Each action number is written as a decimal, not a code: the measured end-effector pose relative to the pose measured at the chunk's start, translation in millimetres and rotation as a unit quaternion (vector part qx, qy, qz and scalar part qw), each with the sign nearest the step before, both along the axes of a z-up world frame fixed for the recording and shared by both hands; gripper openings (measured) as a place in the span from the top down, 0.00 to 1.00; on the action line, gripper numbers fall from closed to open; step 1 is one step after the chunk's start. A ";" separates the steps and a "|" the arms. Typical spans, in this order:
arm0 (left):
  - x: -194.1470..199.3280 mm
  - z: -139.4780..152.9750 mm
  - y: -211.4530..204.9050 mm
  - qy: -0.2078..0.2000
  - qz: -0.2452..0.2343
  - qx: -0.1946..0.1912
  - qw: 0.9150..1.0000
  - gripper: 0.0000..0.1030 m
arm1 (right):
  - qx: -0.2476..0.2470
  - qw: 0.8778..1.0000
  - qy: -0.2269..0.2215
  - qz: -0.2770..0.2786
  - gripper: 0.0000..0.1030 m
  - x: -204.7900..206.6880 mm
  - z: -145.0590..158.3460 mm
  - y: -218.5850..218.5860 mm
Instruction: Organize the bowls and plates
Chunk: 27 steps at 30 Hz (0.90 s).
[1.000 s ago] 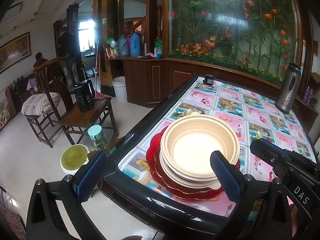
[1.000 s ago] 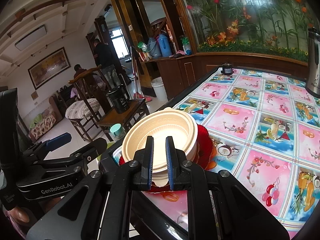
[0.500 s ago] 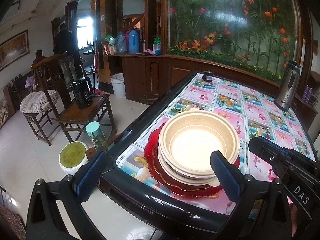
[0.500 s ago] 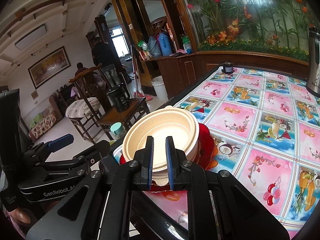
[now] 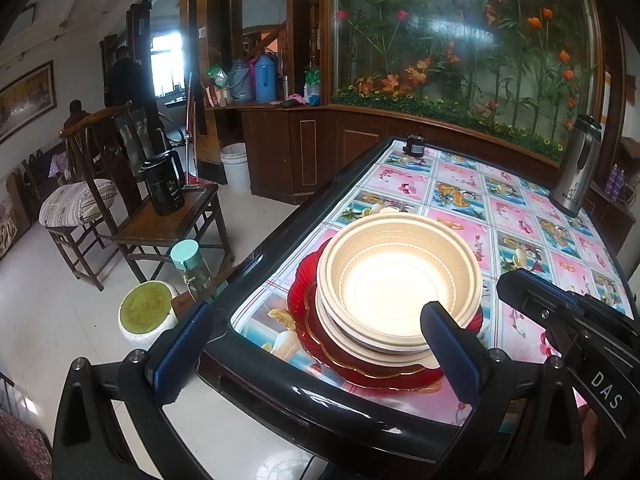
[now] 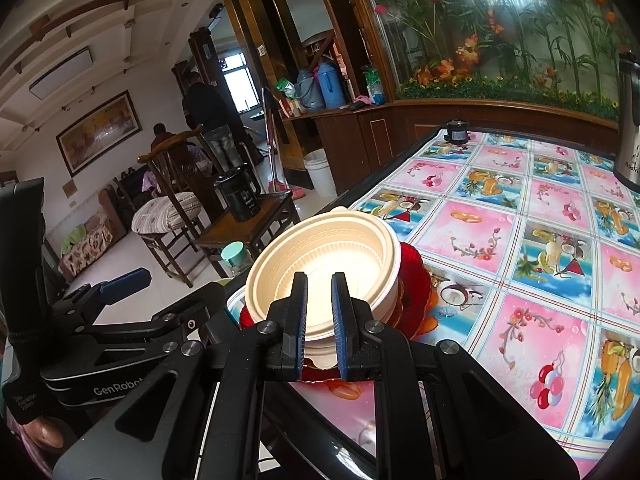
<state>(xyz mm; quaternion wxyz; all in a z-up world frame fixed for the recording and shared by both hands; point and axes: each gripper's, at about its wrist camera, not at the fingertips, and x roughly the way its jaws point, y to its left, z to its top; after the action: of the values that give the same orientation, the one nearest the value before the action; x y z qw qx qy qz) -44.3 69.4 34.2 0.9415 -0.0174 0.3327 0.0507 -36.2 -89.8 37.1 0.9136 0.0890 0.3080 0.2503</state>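
- The bowls (image 5: 400, 284) sit nested on red plates (image 5: 308, 320) at the table's (image 5: 520, 216) near corner; stacking looks finished.
- Your right gripper (image 6: 319, 300) is nearly closed, apparently gripping nothing; your left gripper (image 5: 312, 344) gapes empty.
- Next, check alignment or withdraw.

Beyond my jaws stands a glass flower panel (image 5: 460, 40); to their left, wooden chairs (image 5: 132, 200) on white floor (image 5: 48, 312), bright window (image 5: 168, 64) behind.

several stacked cream bowls (image 5: 400, 276), two red plates (image 5: 316, 332)
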 end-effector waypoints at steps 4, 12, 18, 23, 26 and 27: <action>1.6 -1.1 -0.4 0.005 -0.003 0.002 1.000 0.00 | 0.001 1.000 0.001 -0.001 0.88 0.9 0.7 -0.4; 1.6 -1.5 0.0 0.006 -0.003 0.003 1.000 0.00 | 0.001 1.000 0.001 0.000 0.88 0.8 0.9 -0.2; 1.5 -3.9 0.6 0.009 -0.004 0.001 1.000 0.00 | 0.000 1.000 0.001 0.000 0.88 0.0 0.4 0.6; -2.0 -6.0 -1.6 0.000 -0.014 0.004 1.000 0.00 | -0.001 1.000 0.001 -0.001 0.88 0.1 1.0 0.5; -3.5 -5.9 0.4 -0.005 -0.015 -0.006 1.000 0.00 | 0.001 1.000 0.001 -0.001 0.88 0.4 0.9 -1.1; -2.7 -6.0 0.8 -0.004 -0.013 -0.007 1.000 0.00 | 0.001 1.000 0.000 -0.002 0.88 0.5 1.1 -1.3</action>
<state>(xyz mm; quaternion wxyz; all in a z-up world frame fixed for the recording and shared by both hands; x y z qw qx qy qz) -47.0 70.2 28.2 0.9433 -0.0198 0.3293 0.0360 -35.7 -91.1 38.2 0.9138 0.0903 0.3079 0.2488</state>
